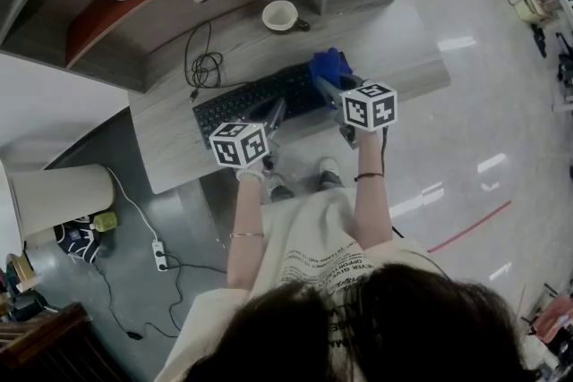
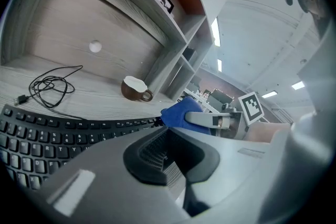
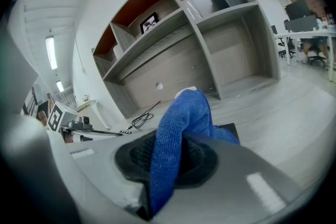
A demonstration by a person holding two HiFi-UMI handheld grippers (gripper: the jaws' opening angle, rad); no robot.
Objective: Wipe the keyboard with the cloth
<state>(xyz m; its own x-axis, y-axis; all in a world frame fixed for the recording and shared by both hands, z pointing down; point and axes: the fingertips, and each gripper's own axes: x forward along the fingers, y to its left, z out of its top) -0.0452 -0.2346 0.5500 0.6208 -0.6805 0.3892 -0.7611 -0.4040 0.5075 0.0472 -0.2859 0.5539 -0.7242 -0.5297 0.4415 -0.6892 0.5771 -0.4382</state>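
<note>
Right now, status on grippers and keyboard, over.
Right gripper shut on blue cloth, right end of keyboard. Left gripper shut, empty, above it. Mug and coiled cable behind, off the path.

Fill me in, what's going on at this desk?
A person holds a gripper in each hand over a black keyboard on a grey desk. The right gripper is shut on a blue cloth at the keyboard's right end. The left gripper, shut and empty, hovers above the keyboard's middle.
</note>
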